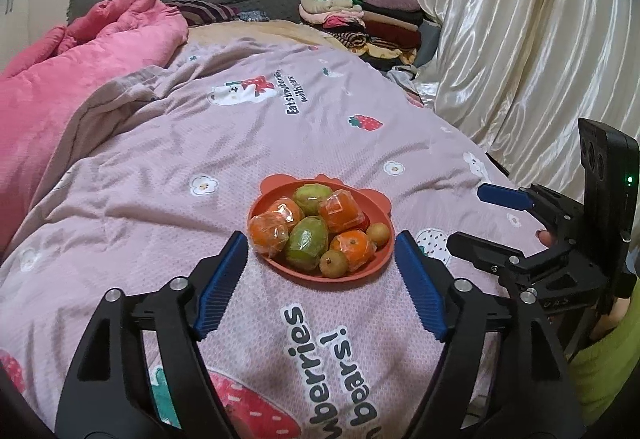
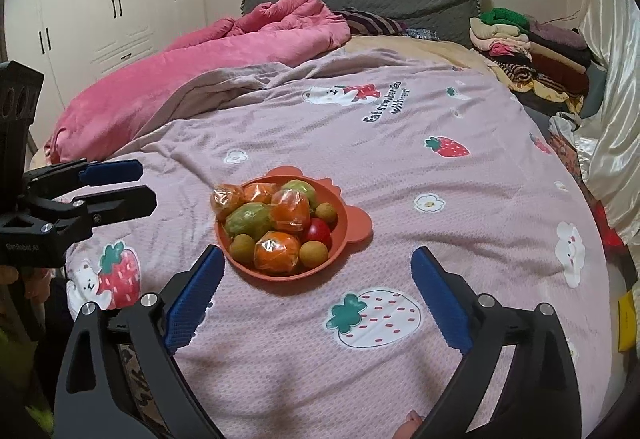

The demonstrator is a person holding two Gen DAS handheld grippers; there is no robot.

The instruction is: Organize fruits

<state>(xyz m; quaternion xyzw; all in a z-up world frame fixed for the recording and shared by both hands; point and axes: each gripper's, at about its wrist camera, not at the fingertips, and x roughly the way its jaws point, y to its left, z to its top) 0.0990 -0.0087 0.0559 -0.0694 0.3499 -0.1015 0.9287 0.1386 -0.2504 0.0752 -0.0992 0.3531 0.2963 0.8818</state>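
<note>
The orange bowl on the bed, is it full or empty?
Full. The orange bowl is heaped with plastic-wrapped oranges, green fruits, small brown round fruits and one red fruit.

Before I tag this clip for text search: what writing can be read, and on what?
"Eat strawberries with bears!" on the far part of the pink bedspread.
"berries bears!" upside down, cut off, on the bedspread near the left claw.
Small white lettering on the left claw's body in the right wrist view: too blurred to read.

My ribbed blue pads (image 1: 224, 283) look like matt plastic; the bedspread (image 1: 160, 159) is textured cloth; the curtain (image 1: 520, 39) is glossy satin.
</note>
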